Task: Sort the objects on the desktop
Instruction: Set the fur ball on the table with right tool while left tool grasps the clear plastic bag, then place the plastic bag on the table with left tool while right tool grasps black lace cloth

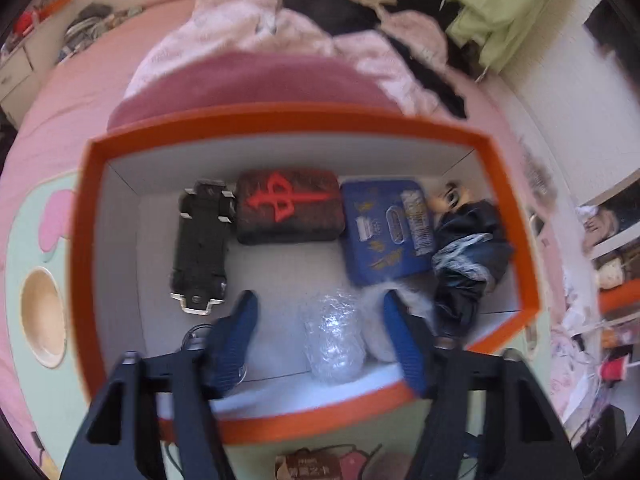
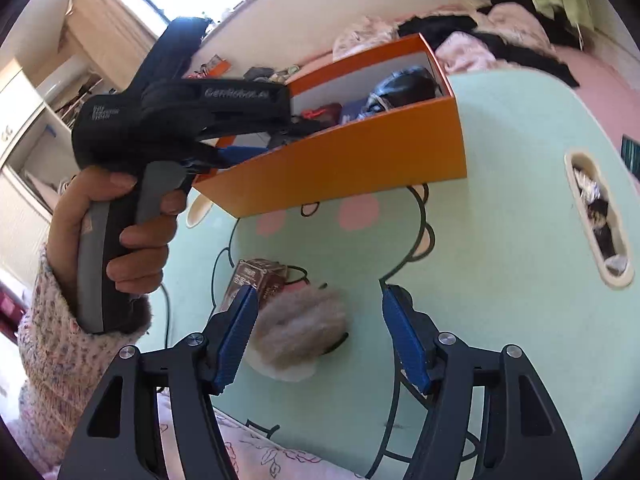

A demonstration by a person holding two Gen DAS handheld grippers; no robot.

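My left gripper (image 1: pixel 320 300) is open and empty over the near end of the orange box (image 1: pixel 280 118). Inside the box lie a black skateboard toy (image 1: pixel 200 246), a dark block with a red sign (image 1: pixel 289 206), a blue tin (image 1: pixel 386 228), a doll in black (image 1: pixel 464 252), a clear wrapped bundle (image 1: pixel 334 340) and some white fluff (image 1: pixel 376 320). In the right wrist view the left gripper body (image 2: pixel 180 120) reaches into the box (image 2: pixel 360 160). My right gripper (image 2: pixel 318 304) is open above a grey furry pad (image 2: pixel 300 324), beside a small brown box (image 2: pixel 256 280).
The box stands on a mint-green cartoon table (image 2: pixel 500 200) with a handle slot (image 2: pixel 596 216) at its right. A pink bed with piled clothes (image 1: pixel 280 36) lies behind. Shelves (image 1: pixel 616 240) stand at the right. A flowered cloth (image 2: pixel 256 452) lies at the near edge.
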